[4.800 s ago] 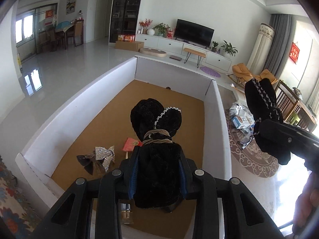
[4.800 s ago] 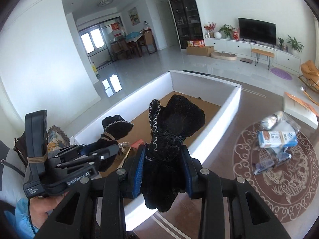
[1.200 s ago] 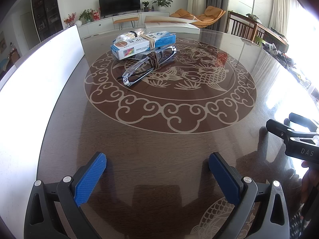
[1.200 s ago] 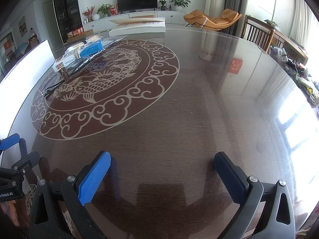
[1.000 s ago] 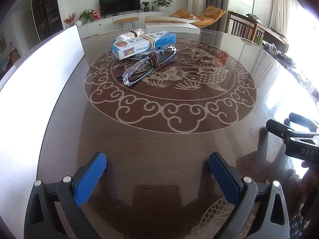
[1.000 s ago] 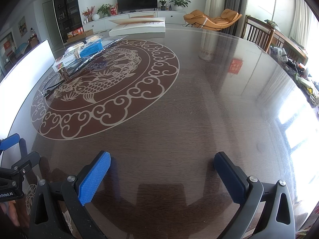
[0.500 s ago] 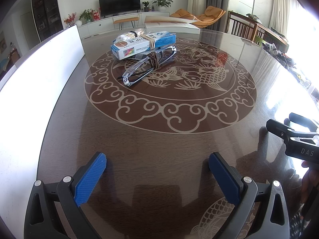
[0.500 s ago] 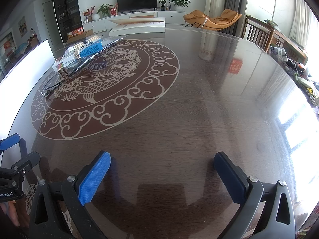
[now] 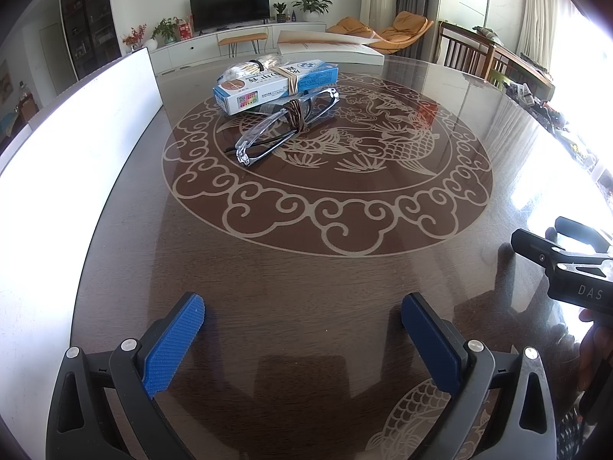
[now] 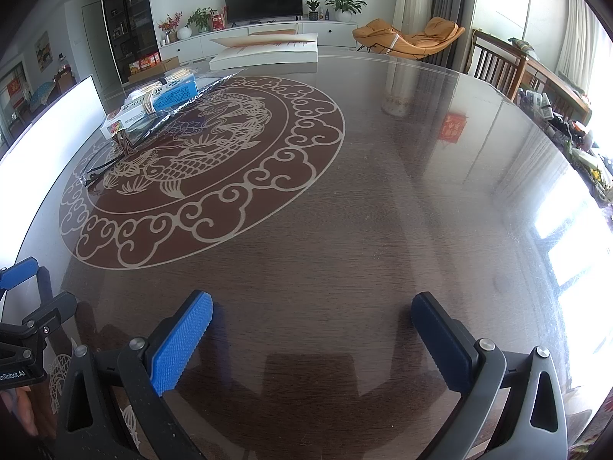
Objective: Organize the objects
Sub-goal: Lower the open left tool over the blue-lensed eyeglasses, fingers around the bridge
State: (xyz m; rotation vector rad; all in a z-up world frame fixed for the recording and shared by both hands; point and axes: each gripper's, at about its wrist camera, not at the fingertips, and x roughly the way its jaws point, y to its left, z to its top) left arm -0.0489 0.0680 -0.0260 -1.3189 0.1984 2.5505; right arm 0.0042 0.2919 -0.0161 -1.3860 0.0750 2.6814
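Both tools sit low over the near edge of the dark glass-topped table (image 9: 306,276), side by side and pointing across it. The left gripper (image 9: 302,329) has its blue pads spread wide with nothing between them, only bare tabletop. The right gripper (image 10: 312,331) is the same: jaws fully apart, nothing held.

What is left to tidy, as far as I can see, lies toward the far left part of the table, inside the ring of the fish-and-cloud pattern. There is a blue and white box (image 9: 274,82) with a band around it and a bundle of thin sticks (image 9: 254,66) lying on top. Just in front of it, touching or nearly touching its near side, lies a pair of clear-framed glasses (image 9: 285,126), folded and wound with brown cord at the middle. A white panel (image 9: 76,134) runs along the left edge of the table; I cannot see from here what is behind it.

My reading is that the job is partway at best: at least 3 items are out on the table and neither tool is near them. The glasses are the closest piece to reach for, and both grippers are free for it.
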